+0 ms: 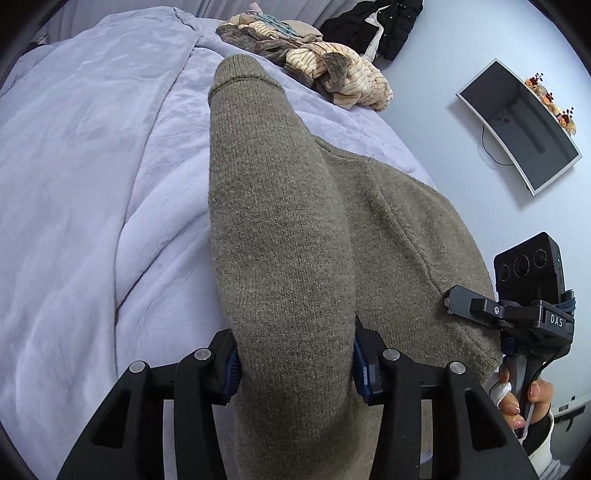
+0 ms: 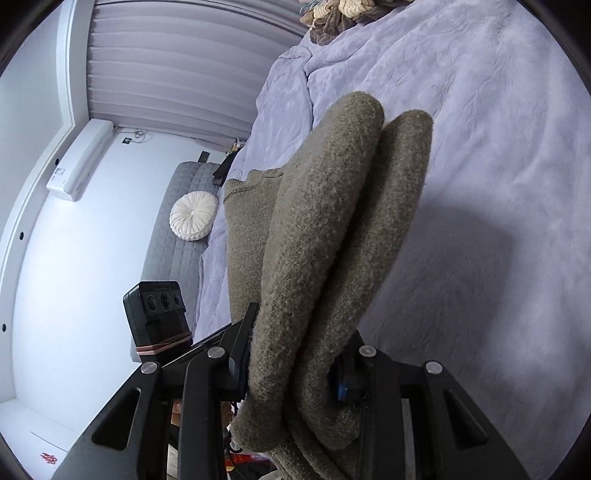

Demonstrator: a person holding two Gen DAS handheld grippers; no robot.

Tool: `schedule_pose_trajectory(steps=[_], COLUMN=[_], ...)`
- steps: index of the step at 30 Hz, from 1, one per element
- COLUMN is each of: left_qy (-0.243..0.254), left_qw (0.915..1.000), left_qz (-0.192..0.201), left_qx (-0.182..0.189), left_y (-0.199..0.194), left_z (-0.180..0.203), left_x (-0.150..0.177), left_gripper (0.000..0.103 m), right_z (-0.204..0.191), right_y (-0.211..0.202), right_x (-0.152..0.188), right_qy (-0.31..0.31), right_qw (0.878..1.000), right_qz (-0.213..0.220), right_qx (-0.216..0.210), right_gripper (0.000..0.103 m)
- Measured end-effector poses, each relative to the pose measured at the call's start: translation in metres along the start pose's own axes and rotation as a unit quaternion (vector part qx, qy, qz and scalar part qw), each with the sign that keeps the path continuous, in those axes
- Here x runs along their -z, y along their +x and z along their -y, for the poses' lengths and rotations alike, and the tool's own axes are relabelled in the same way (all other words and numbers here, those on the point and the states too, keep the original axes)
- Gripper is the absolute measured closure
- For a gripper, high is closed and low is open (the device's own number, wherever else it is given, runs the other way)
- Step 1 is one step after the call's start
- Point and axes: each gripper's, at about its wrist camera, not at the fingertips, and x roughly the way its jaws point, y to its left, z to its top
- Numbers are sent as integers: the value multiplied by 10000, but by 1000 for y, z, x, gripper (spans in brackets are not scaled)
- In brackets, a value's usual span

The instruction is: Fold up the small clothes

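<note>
An olive-brown knit sweater [image 1: 280, 229] is held up over the lavender bed cover [image 1: 92, 166]. My left gripper [image 1: 295, 365] is shut on a thick fold of it; the fold hangs forward between the blue-padded fingers. My right gripper [image 2: 291, 373] is shut on a doubled fold of the same sweater [image 2: 332, 240], which drapes away over the bed cover [image 2: 480, 147]. The right gripper also shows at the right edge of the left wrist view [image 1: 452, 302], at the sweater's hem. The left gripper's camera block shows in the right wrist view [image 2: 159, 310].
A pile of striped beige and brown clothes [image 1: 317, 62] lies at the far side of the bed, also in the right wrist view [image 2: 340, 14]. Black clothing [image 1: 373, 26] lies beyond it. A monitor [image 1: 517, 125], a grey sofa with a white round cushion [image 2: 194, 216] stand around.
</note>
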Motion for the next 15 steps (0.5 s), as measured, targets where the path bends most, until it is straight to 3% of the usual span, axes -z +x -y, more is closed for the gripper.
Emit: schedule_pose_trajectory(steps=[9,11,15], left_qy=[-306,-438,-836], left_qw=[9990,9983,9925], left_qz=[-58,-86,-78], left_qx=[-321,-387,-891], left_y=[-32,-25,-21], left_z=[-31,-41,-66], left_x=[77,90,115], left_gripper=[54,54,53], right_z=[1,5,21], right_y=[32,44,47], right_x=[64,73,84], right_qy=[151,113,120], right_qw=[9990,9989,9964], right_qz=[-396,-448,-371], right_qx=[-155,35,757], right_gripper=[67,66,65])
